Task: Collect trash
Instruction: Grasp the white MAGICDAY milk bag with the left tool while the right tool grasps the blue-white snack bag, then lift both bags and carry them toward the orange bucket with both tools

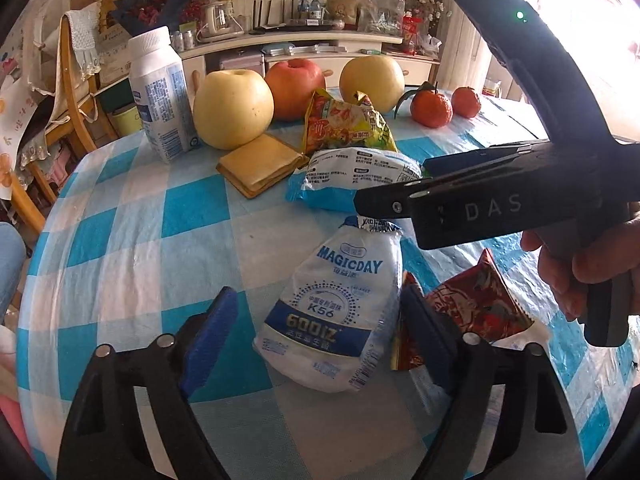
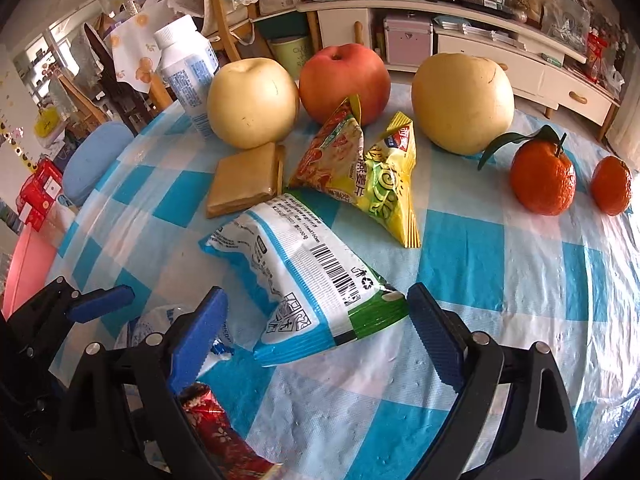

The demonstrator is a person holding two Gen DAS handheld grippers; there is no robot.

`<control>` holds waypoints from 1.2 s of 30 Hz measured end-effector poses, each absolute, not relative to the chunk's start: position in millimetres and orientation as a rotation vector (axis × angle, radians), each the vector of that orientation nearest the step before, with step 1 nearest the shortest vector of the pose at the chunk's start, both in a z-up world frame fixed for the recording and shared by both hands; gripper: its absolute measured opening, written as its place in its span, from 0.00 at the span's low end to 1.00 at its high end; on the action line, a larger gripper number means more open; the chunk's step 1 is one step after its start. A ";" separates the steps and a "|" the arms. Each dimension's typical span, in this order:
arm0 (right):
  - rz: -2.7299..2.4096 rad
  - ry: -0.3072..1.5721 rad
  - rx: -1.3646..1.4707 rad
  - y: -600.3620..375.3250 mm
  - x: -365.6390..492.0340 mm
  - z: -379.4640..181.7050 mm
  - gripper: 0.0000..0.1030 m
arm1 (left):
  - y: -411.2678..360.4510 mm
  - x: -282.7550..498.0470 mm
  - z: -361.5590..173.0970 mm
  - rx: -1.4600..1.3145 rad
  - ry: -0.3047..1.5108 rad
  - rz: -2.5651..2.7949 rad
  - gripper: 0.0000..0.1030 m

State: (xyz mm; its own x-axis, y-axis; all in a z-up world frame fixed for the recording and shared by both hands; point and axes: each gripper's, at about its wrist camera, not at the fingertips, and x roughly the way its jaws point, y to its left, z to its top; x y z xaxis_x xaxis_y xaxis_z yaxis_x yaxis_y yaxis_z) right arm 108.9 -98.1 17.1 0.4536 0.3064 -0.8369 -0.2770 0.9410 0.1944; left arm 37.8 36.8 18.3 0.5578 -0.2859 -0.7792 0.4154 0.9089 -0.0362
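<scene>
From the left wrist camera, the left tongs (image 1: 316,330) stand wide open over the blue-and-white checked tabletop (image 1: 132,216), their blue pads on either side of a white MAGICDAY pouch (image 1: 340,312) that lies flat between them; neither pad clearly touches it. A red foil wrapper (image 1: 476,304) lies just beside the pouch, partly behind the pad on that side. Beyond the pouch sits a white-and-blue snack bag (image 1: 352,180), and behind that a yellow crisp packet (image 1: 344,124) and a folded tan napkin (image 1: 260,164). At the far edge stand a white bottle (image 1: 160,96), two yellow pears, a red apple (image 1: 294,88) and two tangerines. The right tongs (image 1: 390,196) reach in from the side above the snack bag, held by a hand (image 1: 588,264); their spread cannot be told here.

From the right wrist camera, the right tongs (image 2: 318,336) are open, with the corner of the white-and-blue snack bag (image 2: 296,272) lying between the pads. The yellow crisp packet (image 2: 360,172) lies just behind it, touching it. The left tongs (image 2: 100,304) show low at the side.
</scene>
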 end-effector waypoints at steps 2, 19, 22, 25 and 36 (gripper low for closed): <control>0.357 1.041 0.031 -97.8 109.2 16.7 0.83 | 35.6 36.6 18.9 0.164 0.885 -0.419 0.74; 0.373 1.074 -0.010 -94.2 101.4 21.9 0.44 | 49.7 33.8 19.3 0.064 0.905 -0.412 0.65; 0.370 1.072 -0.041 -87.7 96.4 22.4 0.43 | 54.2 32.1 20.5 0.050 0.903 -0.399 0.63; 0.371 1.074 -0.051 -86.3 92.5 23.1 0.42 | 59.2 30.2 23.1 0.027 0.901 -0.391 0.59; 0.339 1.039 -0.141 -72.5 78.3 34.7 0.39 | 72.5 22.6 32.0 -0.018 0.877 -0.401 0.43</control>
